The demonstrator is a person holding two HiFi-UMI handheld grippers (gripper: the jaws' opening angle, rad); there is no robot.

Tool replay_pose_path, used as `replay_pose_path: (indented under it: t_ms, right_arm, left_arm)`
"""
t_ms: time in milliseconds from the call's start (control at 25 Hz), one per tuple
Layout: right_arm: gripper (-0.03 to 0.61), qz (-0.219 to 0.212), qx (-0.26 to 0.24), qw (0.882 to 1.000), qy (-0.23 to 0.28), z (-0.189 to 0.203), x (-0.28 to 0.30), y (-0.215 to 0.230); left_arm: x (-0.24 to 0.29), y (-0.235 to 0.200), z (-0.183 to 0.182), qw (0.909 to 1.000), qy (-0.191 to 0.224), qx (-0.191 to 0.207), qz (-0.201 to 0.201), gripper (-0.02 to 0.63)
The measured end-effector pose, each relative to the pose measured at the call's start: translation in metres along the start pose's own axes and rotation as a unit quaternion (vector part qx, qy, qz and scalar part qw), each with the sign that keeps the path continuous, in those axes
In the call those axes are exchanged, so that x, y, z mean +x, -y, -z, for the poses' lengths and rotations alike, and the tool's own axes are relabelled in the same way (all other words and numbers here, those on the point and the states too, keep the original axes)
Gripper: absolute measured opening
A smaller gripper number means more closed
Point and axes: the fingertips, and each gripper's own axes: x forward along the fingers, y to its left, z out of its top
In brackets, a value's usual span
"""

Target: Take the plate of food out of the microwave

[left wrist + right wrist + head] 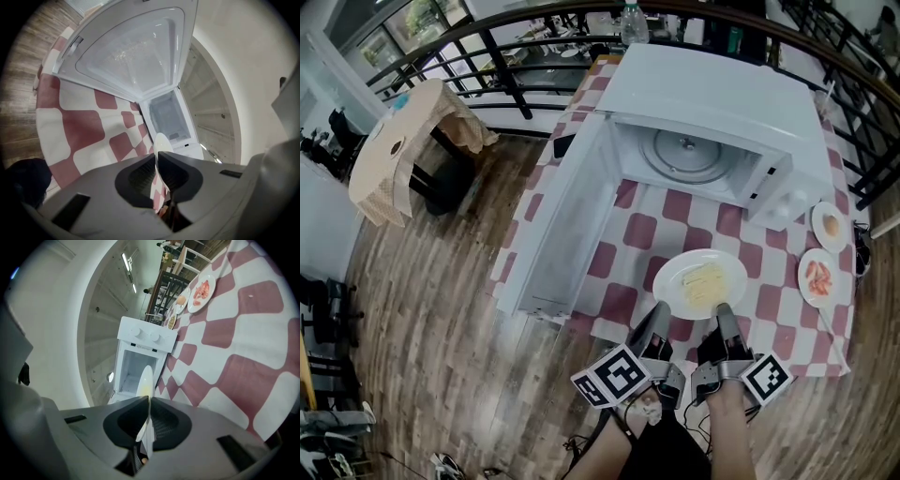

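Over the red-and-white checked tablecloth (642, 230), before the open white microwave (712, 103), my left gripper (661, 314) and right gripper (723, 314) both clamp the round white plate of pale food (671, 279).

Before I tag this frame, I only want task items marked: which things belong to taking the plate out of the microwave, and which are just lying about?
Job in hand: plate of food, held at its near rim by the left gripper and right gripper; microwave, door open.
Lying about: plate of pink food; second side plate; bottle behind the microwave; cloth-covered round table.
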Motion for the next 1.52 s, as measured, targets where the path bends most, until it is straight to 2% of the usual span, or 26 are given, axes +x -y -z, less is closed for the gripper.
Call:
replay_pose_path:
  t_ms: [520, 800, 1520]
  right_arm:
    - [0.012, 0.001, 0.004, 1.0, 0.004, 0.008, -0.027, 0.004]
    - [0.011, 0.0, 0.032, 0.999, 0.014, 0.011, -0.041, 0.008]
    - [0.009, 0.006, 0.031, 0.999, 0.022, 0.017, -0.054, 0.009]
  left_arm:
    - [-0.021, 0.0, 0.016, 1.0, -0.006, 0.0, 0.002, 0.044]
    - [-0.029, 0.002, 0.025, 1.0, -0.009, 0.004, 0.003, 0.043]
    - [-0.04, 0.002, 0.03, 0.9999, -0.012, 0.001, 0.006, 0.043]
